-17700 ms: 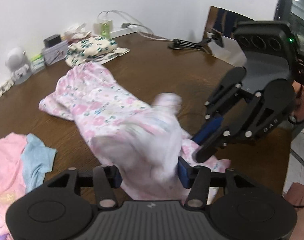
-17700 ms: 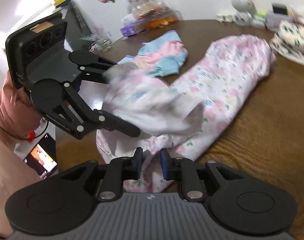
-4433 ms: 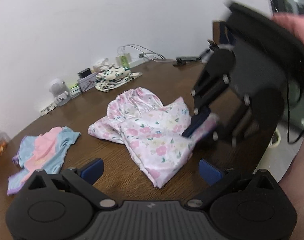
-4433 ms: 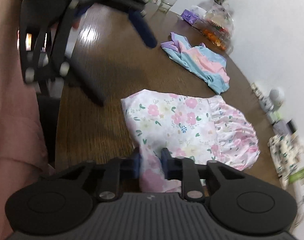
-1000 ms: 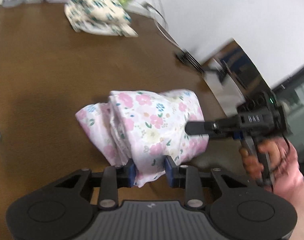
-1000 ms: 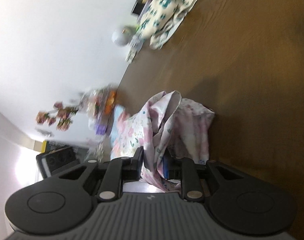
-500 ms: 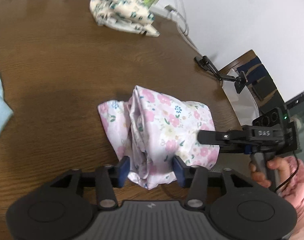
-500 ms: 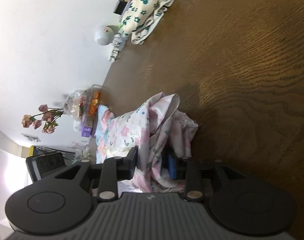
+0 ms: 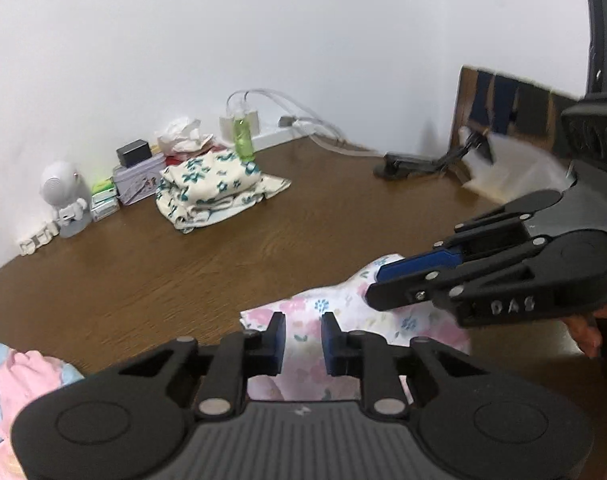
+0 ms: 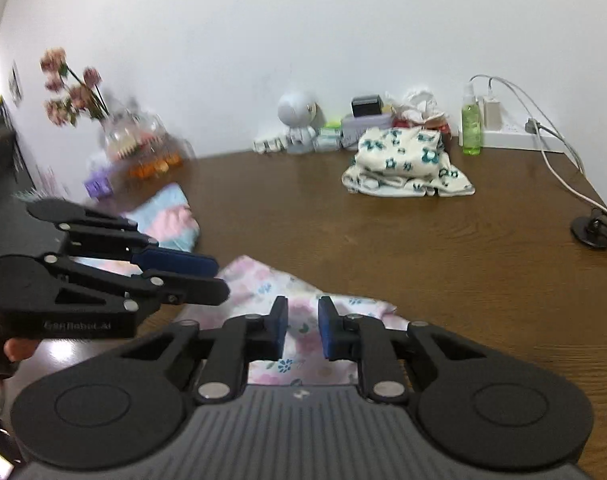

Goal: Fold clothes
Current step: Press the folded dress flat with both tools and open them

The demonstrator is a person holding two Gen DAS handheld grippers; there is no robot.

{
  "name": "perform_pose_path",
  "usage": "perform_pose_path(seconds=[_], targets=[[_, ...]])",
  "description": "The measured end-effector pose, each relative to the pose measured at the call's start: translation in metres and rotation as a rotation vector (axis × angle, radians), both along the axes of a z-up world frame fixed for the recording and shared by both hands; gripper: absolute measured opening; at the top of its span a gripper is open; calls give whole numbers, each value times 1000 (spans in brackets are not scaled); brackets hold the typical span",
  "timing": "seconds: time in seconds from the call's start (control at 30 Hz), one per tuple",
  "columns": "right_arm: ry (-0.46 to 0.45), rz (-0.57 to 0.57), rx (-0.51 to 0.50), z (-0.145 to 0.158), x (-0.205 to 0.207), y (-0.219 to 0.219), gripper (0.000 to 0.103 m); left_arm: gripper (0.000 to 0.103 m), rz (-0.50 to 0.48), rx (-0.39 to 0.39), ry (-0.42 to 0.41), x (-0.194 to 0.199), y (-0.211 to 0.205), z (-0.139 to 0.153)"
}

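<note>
The folded pink floral garment (image 9: 331,320) lies on the brown table (image 9: 223,256), just under both grippers; it also shows in the right wrist view (image 10: 271,292). My left gripper (image 9: 302,338) hovers above its near edge, jaws a little apart with nothing between them. My right gripper (image 10: 302,334) does the same from the other side, jaws a little apart and empty. Each gripper shows in the other's view: the right gripper (image 9: 373,286) on the right, the left gripper (image 10: 221,276) on the left.
A folded cream garment with teal flowers (image 9: 211,186) lies at the back by the wall, near a green bottle (image 9: 243,138), boxes and a white toy robot (image 9: 63,196). A pink and blue garment (image 10: 167,222) lies left. A phone stand (image 9: 419,162) and cables sit back right.
Both grippers have let go of the floral garment and lifted off it, tilting up to level. The garment now rests folded on the table.
</note>
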State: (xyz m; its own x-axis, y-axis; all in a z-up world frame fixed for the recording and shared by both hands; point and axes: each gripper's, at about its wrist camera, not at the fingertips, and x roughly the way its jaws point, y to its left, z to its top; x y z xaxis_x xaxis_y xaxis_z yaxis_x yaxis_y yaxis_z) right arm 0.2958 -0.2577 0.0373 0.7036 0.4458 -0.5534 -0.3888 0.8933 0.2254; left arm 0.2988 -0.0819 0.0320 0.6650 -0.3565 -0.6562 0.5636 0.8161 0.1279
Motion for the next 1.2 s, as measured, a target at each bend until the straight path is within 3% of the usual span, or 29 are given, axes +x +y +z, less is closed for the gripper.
perform_pose_path(seconds=[0.3,0.4,0.57,1.03,1.07,1.13,1.17,1.2], targets=[[17,-6,-48,-28,3,13,17,16,73,-38,66,13,3,-31],[23,1,-22,-33,2,10,17,15,94,-55,66,12,4,-36],[57,9,45,-38,6,2,17,14,126,-59,44,3,2,-38],[28,89,-41,-33,-43,23,17,14,152,-64,22,-48,14,-36],[27,90,-39,-31,-44,23,19,16,156,-71,12,-50,15,-32],[4,85,-3,-19,-48,18,30,22,155,-105,-24,-59,19,-20],[-10,81,18,-13,-50,15,41,27,148,-133,-53,-66,23,-12],[-36,77,30,-5,-54,14,43,28,135,-150,-69,-71,24,-7]])
